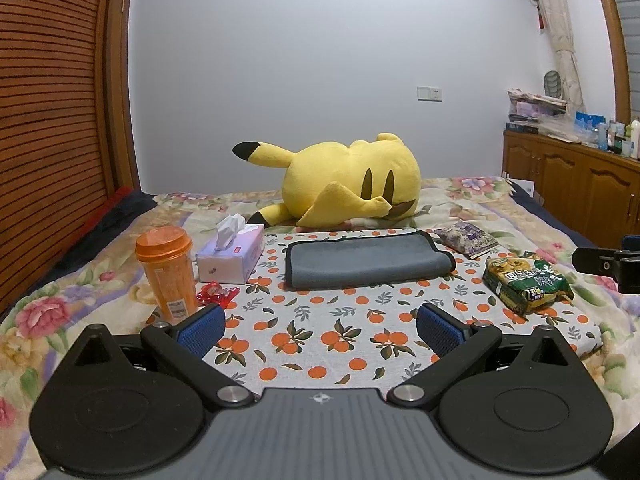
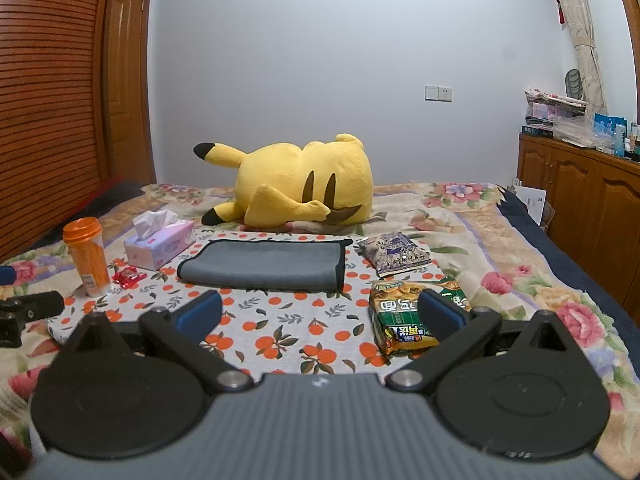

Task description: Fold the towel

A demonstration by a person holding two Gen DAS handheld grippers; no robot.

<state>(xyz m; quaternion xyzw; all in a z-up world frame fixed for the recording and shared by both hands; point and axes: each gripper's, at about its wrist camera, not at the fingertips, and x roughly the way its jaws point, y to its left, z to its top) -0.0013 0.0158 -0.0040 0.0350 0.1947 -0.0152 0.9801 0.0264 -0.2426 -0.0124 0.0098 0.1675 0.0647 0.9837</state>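
A grey towel [image 1: 366, 261] with a black hem lies folded over on the orange-print cloth [image 1: 320, 332] on the bed; it also shows in the right wrist view [image 2: 264, 266]. My left gripper [image 1: 320, 326] is open and empty, held above the cloth some way in front of the towel. My right gripper [image 2: 320, 316] is open and empty, also short of the towel, with its right finger over a green snack bag [image 2: 404, 316]. Neither gripper touches the towel.
Left of the towel stand an orange cup [image 1: 168, 272], a tissue box [image 1: 232, 258] and a red wrapper [image 1: 216, 293]. Right of it lie a purple packet [image 1: 466, 239] and the green snack bag [image 1: 526, 284]. A yellow plush toy [image 1: 344, 184] lies behind. Wooden cabinets [image 1: 576, 188] stand at right.
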